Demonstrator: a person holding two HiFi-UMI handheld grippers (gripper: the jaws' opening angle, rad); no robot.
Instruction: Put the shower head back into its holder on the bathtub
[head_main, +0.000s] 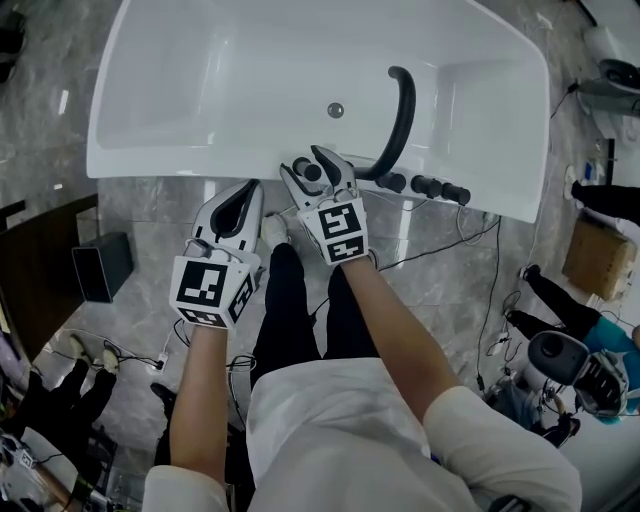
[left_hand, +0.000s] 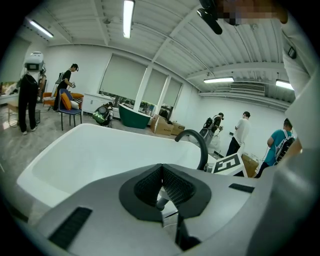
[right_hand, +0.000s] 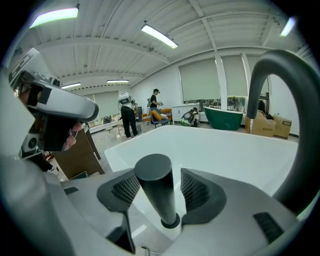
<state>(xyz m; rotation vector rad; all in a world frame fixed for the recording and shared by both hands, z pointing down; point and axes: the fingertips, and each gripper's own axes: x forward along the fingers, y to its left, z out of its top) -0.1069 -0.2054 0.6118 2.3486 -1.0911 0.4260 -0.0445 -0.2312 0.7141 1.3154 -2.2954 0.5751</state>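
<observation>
Shower head (right_hand: 156, 192) stands on the bathtub (head_main: 150, 165) rim.
Right gripper (head_main: 312, 163) open around it, seemingly not touching; left gripper (head_main: 247, 192) closed, empty.

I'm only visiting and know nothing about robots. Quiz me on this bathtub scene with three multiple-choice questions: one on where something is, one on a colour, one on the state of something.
1. Where is the shower head?
A. lying on the floor
B. upright on the bathtub rim, between the jaws of the right tongs
C. hanging on a wall

2. What colour is the arched spout?
A. white
B. gold
C. black

3. How do the left tongs stand?
A. shut, with nothing in them
B. wide open
C. shut on the shower head

Answers:
1 B: the right gripper view shows it standing in its ring on the rim, with the jaws apart on either side.
2 C: it shows dark against the white tub.
3 A: the left gripper view shows the jaws meeting with nothing held between them.
</observation>
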